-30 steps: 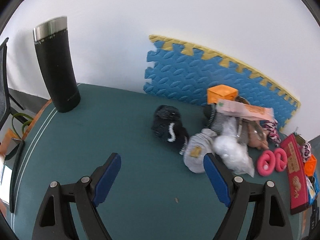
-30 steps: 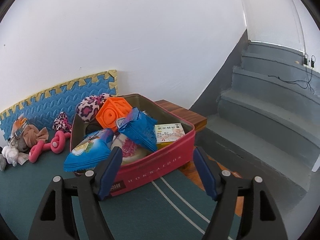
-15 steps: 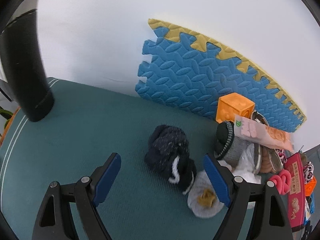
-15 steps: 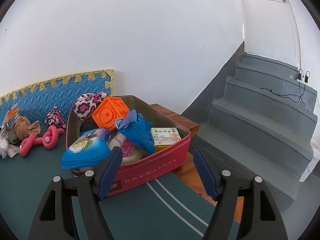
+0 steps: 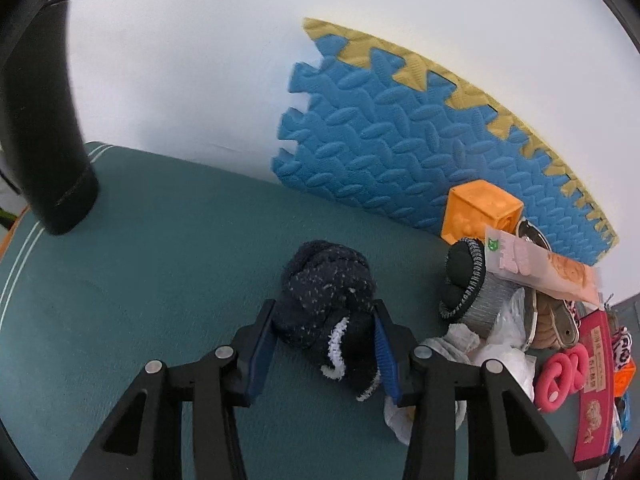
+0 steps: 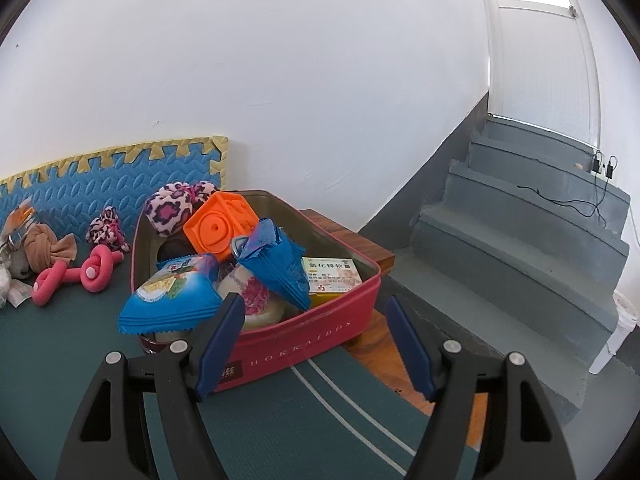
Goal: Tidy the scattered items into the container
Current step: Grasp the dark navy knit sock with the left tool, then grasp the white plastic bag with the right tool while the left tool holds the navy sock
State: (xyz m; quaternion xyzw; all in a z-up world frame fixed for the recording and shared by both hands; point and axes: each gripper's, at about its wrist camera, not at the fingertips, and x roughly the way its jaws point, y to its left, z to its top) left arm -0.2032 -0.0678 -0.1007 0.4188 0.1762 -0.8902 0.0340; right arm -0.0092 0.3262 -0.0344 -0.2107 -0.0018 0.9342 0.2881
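A dark navy sock bundle (image 5: 328, 280) with a white stripe lies on the green mat, and my left gripper (image 5: 325, 320) is shut on it, both blue pads pressing its sides. To its right sits a pile: a grey sock (image 5: 476, 296), a white sock (image 5: 452, 344), a pink snack packet (image 5: 540, 268), an orange cube (image 5: 480, 212) and a pink ring toy (image 5: 560, 376). The red tin container (image 6: 304, 336) is full of items, among them an orange cube (image 6: 220, 232) and a blue snack bag (image 6: 176, 300). My right gripper (image 6: 315, 308) hangs open just before its front wall, holding nothing.
A tall black tumbler (image 5: 44, 140) stands at the far left. A blue and yellow foam mat (image 5: 400, 148) leans against the white wall. Grey stairs (image 6: 520, 240) rise to the right of the container, past the wooden table edge (image 6: 360, 248).
My left gripper moved forward and down to the navy sock bundle and closed its jaws on it. The right gripper has barely shifted and stays open.
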